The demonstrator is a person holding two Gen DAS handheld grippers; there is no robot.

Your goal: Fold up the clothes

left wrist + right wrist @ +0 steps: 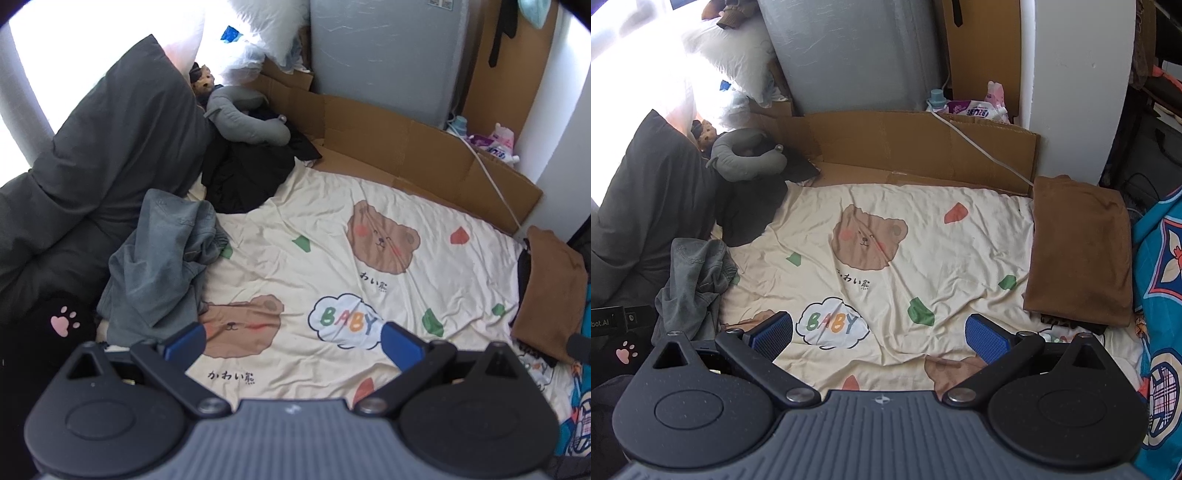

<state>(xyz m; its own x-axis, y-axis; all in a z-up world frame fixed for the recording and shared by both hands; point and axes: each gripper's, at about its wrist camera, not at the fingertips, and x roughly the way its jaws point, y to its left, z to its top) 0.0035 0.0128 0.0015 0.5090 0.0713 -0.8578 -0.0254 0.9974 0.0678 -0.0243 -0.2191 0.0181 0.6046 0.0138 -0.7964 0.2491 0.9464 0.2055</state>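
Both grippers, left [291,341] and right [879,332], hover with fingers spread and empty over the creased cream bear-print sheet [886,295]. Soft faded jeans [162,258] lie crumpled at the sheet's left edge beside a dark garment [243,173], while a brown top [1078,251] lies in a flat rectangle on the right. Judging by that, one piece is folded and the jeans await: they call for a pinch on the stiff waistband and spreading flat mid-sheet.

— What writing can be read here?
— "BABY" in coloured letters inside a cloud on the cream bear-print bedsheet [424,221]. Japanese characters sit under the bears. A black device [617,320] reads "bot.AI".
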